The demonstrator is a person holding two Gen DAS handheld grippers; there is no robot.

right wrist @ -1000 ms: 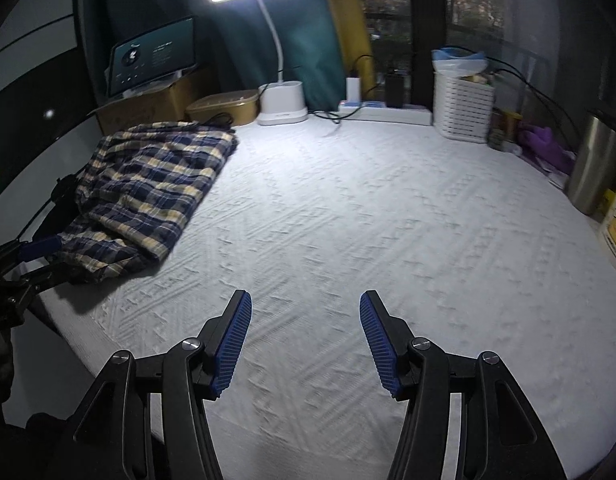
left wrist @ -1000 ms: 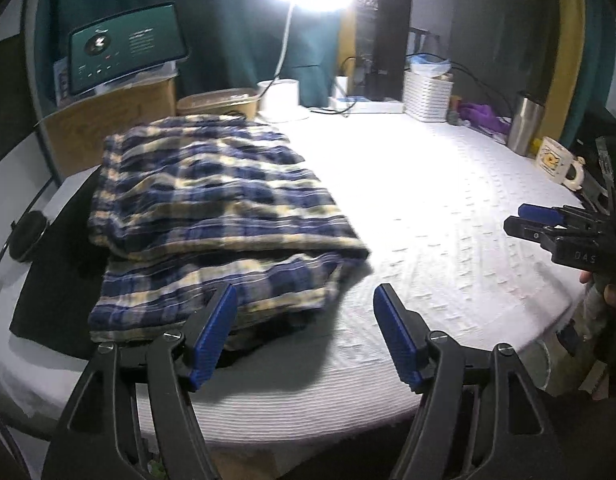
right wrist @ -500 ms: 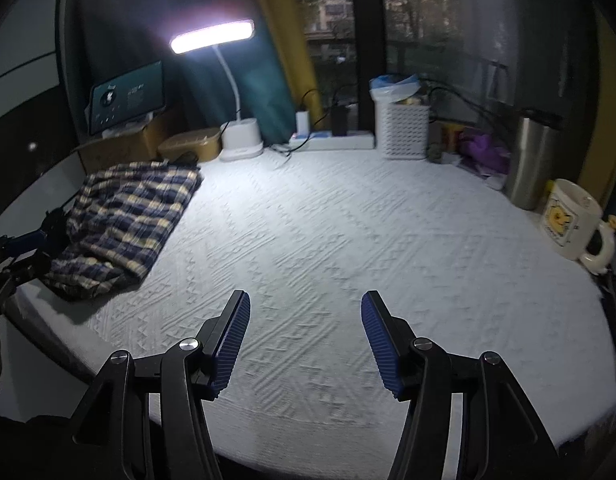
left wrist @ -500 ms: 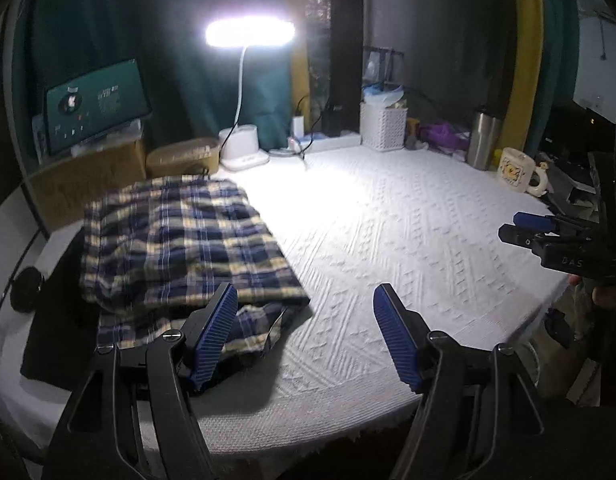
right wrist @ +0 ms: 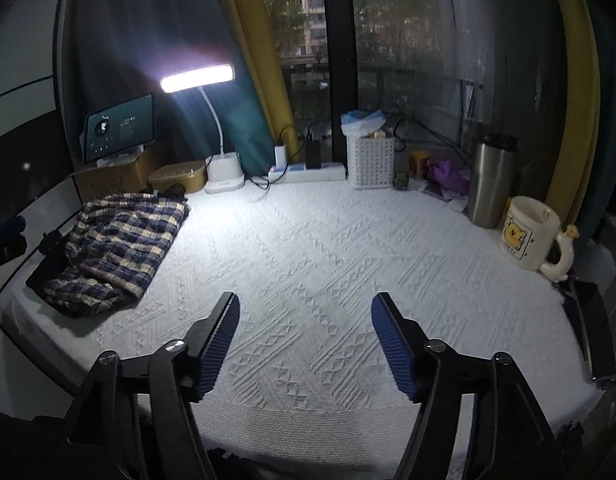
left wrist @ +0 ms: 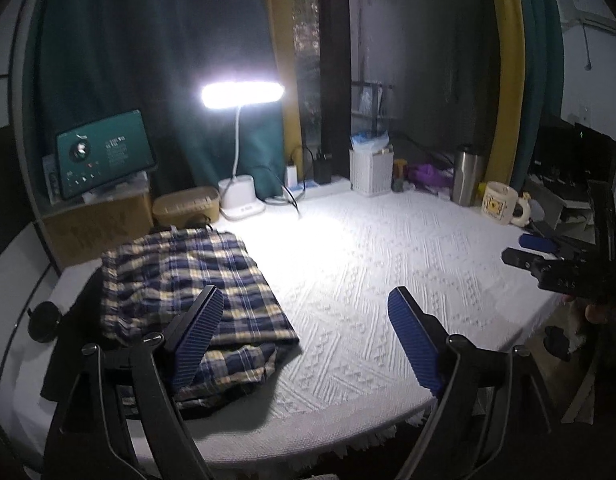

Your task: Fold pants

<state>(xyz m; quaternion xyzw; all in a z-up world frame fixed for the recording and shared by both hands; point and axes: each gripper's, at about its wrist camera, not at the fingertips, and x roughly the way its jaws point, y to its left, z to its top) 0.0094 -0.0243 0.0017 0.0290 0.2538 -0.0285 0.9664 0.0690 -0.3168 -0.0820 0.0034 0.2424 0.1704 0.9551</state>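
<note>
Plaid pants (left wrist: 187,292) lie folded at the table's (left wrist: 368,280) left edge.
We hold both claws clear, left claw (left wrist: 303,340) and right claw (right wrist: 303,344) just spread wider, empty, since folding looks done.

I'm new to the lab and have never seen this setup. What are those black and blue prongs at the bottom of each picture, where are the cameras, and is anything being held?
No robot here: a person holds a two-finger gripper in each hand, with a wide-angle camera on each looking along its fingers. One picture looks past the left gripper, the other past the right gripper. The blue ribbed pads are the fingertips. Both grippers are open, their jaws have just been opening wider, and nothing is between them. On the white textured cloth lie folded plaid pants at the left. Along the back stand a lit desk lamp, a white basket, a steel tumbler and a mug.
</note>
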